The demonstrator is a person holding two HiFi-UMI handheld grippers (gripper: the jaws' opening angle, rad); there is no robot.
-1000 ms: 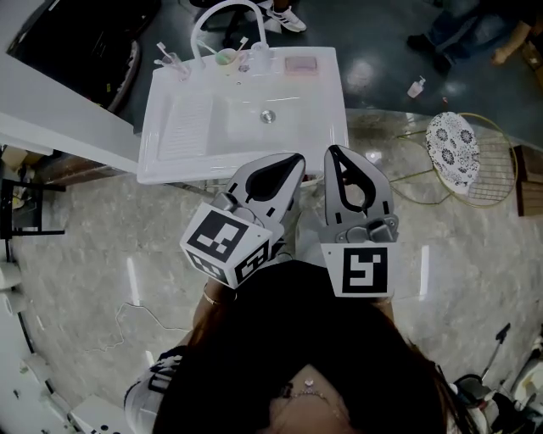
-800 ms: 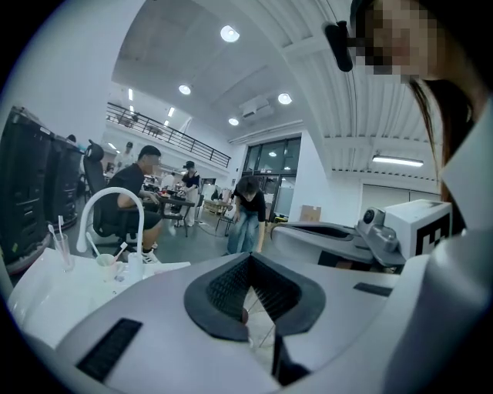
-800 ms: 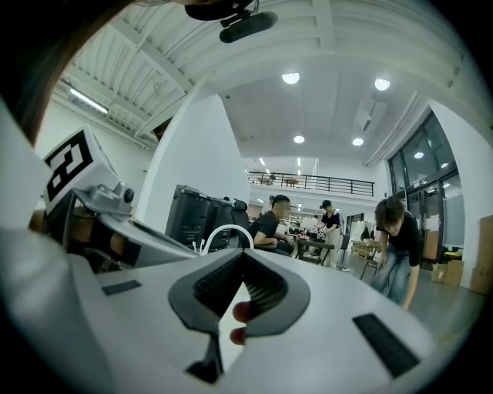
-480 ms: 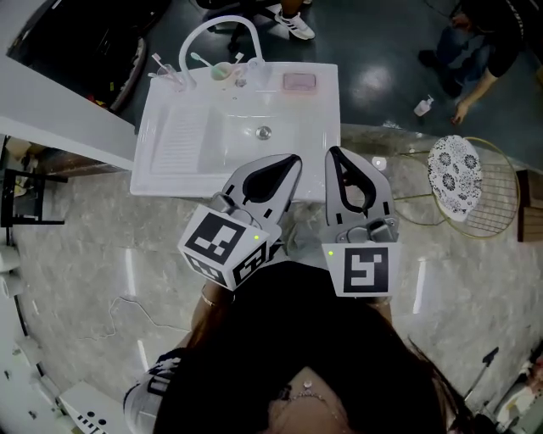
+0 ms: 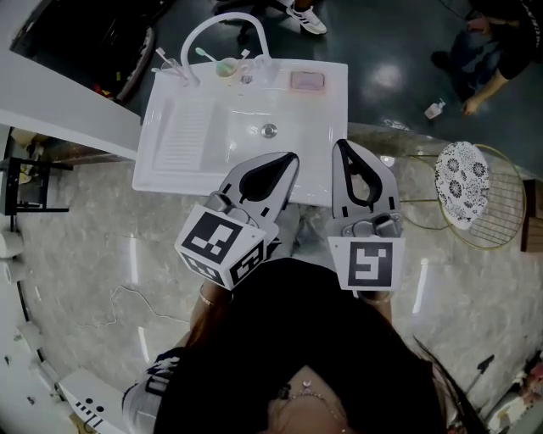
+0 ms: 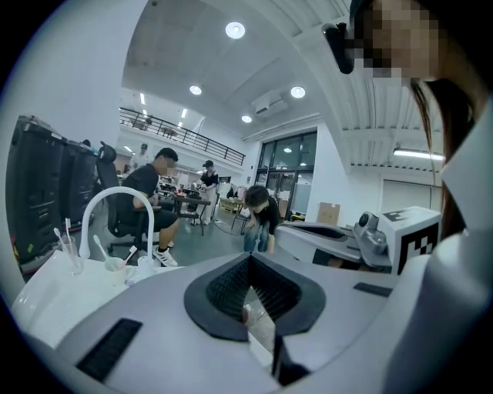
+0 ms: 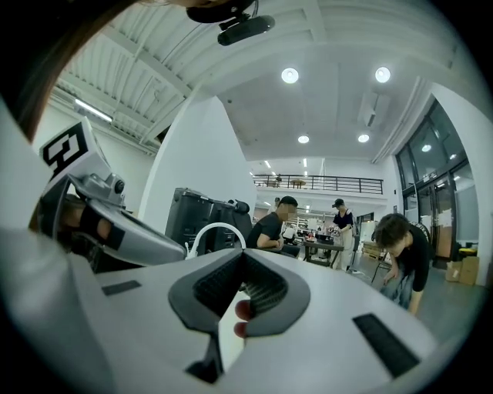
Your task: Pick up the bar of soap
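The pink bar of soap (image 5: 306,80) lies on the back right corner of the white sink (image 5: 191,144), right of the arched white tap (image 5: 222,24). Both grippers are held side by side in front of the sink's near edge, well short of the soap. My left gripper (image 5: 293,158) is shut with nothing between its jaws and points toward the sink's near rim. My right gripper (image 5: 341,145) is shut and empty too, by the sink's near right corner. In the left gripper view the left gripper (image 6: 249,260) faces the tap (image 6: 115,208); the soap is hidden there. In the right gripper view the right gripper (image 7: 240,258) shows closed jaws.
Cups with toothbrushes (image 5: 174,63) and a small bowl (image 5: 226,65) stand by the tap. A round patterned seat on a wire frame (image 5: 462,172) stands to the right. A person (image 5: 501,38) crouches at the far right near a small bottle (image 5: 436,108) on the floor.
The head view has shifted a little, so the sink sits slightly differently in the picture. Both grippers stay shut in about the same place before the sink. The person at the far right has moved.
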